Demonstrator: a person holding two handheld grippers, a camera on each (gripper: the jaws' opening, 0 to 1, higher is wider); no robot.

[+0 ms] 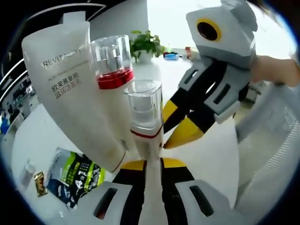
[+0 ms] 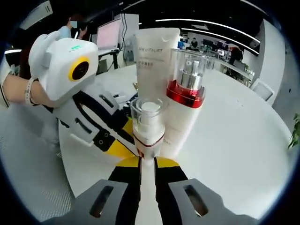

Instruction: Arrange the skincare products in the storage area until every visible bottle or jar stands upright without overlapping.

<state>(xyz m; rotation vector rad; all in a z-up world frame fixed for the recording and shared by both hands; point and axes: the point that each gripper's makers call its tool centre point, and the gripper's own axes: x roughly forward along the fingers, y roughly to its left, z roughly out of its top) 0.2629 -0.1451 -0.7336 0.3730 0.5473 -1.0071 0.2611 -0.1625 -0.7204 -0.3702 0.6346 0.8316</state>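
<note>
Three skincare items stand grouped on the white table (image 1: pixel 47 136) in the left gripper view: a tall white tube (image 1: pixel 70 89), a red-collared pump bottle (image 1: pixel 112 65) touching it, and a smaller clear-capped bottle (image 1: pixel 146 112) in front. I have the left gripper (image 1: pixel 153 165) clamped on the smaller bottle's white body, jaws pressed to both sides; the right gripper (image 1: pixel 168 136) comes in from the right, tips just beside the same bottle. A printed sachet (image 1: pixel 75 178) lies flat nearer the table edge. In the right gripper view, the right gripper (image 2: pixel 147 164) also closes on the smaller bottle (image 2: pixel 147 122), and the left gripper (image 2: pixel 123 140) meets it from the left. I judge the bottle light, rigid and smooth; grip the body below the cap, since the clear cap may pull off.
</note>
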